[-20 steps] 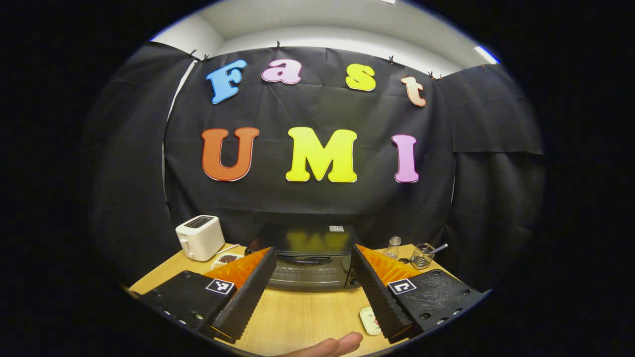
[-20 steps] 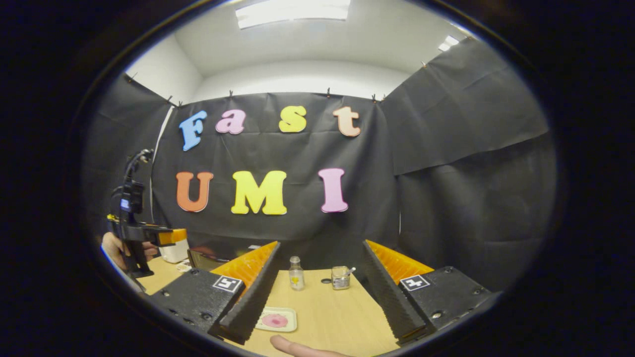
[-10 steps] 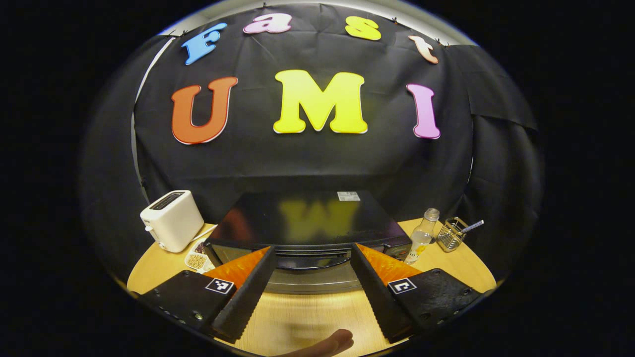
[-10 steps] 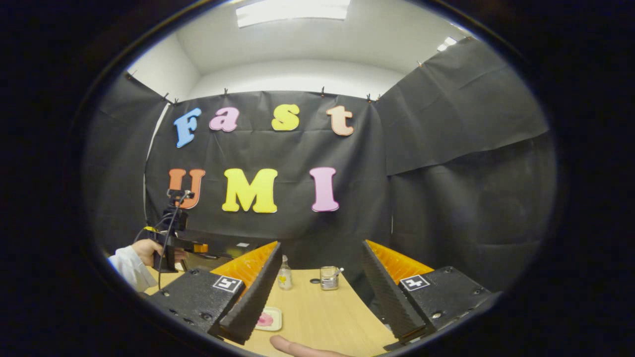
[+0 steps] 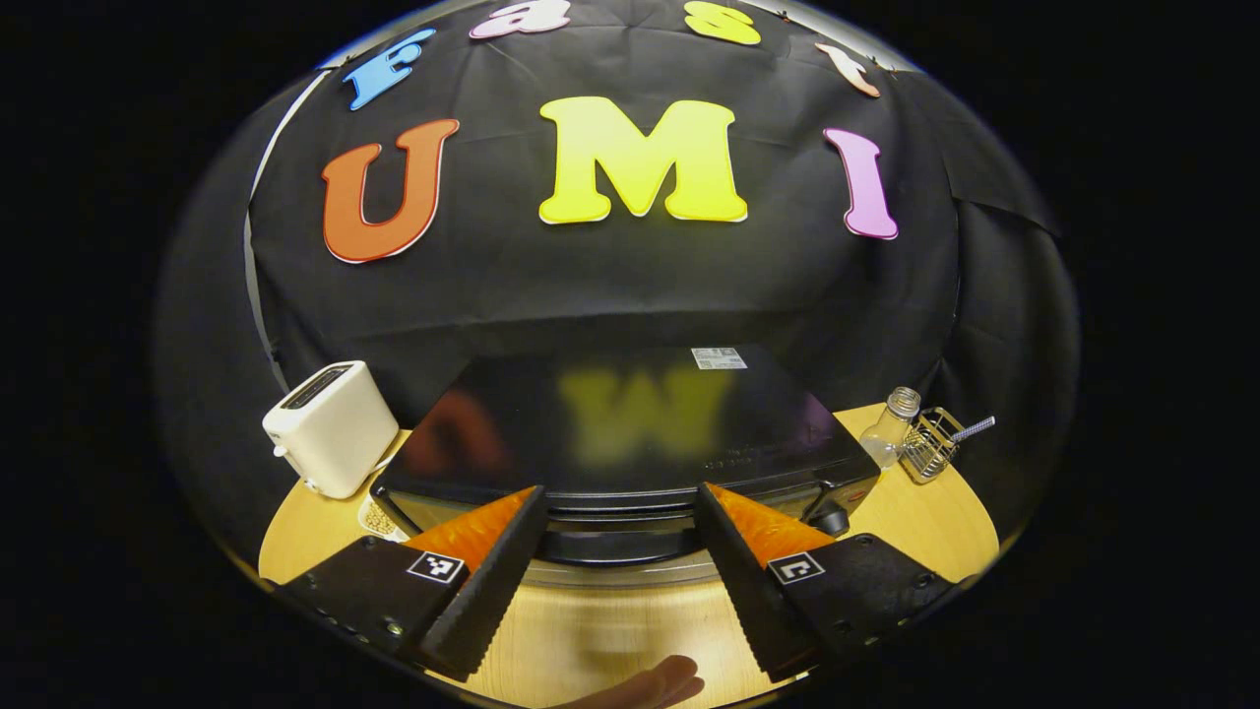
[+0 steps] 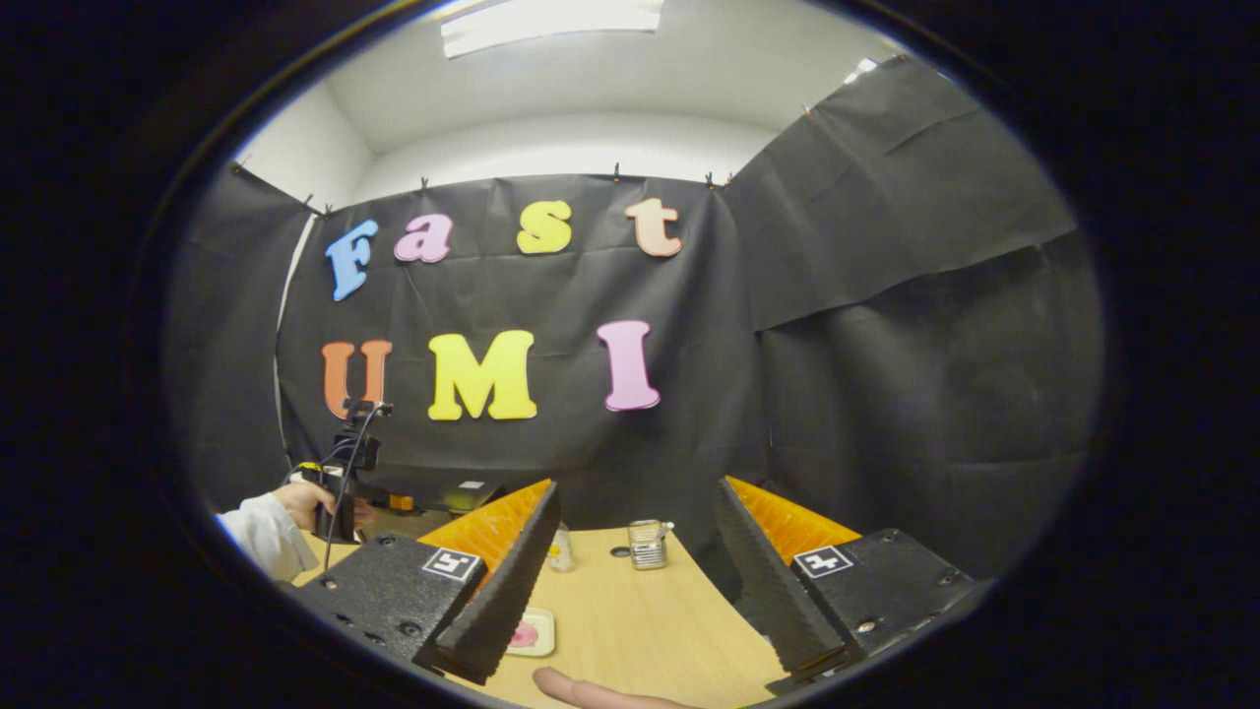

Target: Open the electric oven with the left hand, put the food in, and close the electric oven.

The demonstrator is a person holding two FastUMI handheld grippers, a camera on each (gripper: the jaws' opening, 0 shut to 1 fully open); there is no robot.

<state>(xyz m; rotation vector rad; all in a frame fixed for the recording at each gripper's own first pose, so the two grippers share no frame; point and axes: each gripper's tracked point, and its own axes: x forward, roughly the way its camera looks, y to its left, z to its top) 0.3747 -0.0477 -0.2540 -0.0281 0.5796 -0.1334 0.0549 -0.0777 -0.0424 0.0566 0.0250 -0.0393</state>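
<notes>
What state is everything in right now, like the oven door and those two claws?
Electric oven: door closed, handle untouched between the fingers of the left claw.
Left claw: open, holding nothing.
Right claw: open, holding nothing, above the table.
Food plate: resting on the table, not yet picked up.
Bottle: upright, no cap visible.
Toaster: upright, nothing sticking out of its slot.

Table (image 5: 925, 512), wood top. L: white toaster (image 5: 330, 428); small dish (image 5: 377, 517) just beside it, contents unclear, poss. beans. R: clear bottle (image 5: 891, 438) next to wire basket (image 5: 933, 445) w/ utensil handle sticking out.
</notes>
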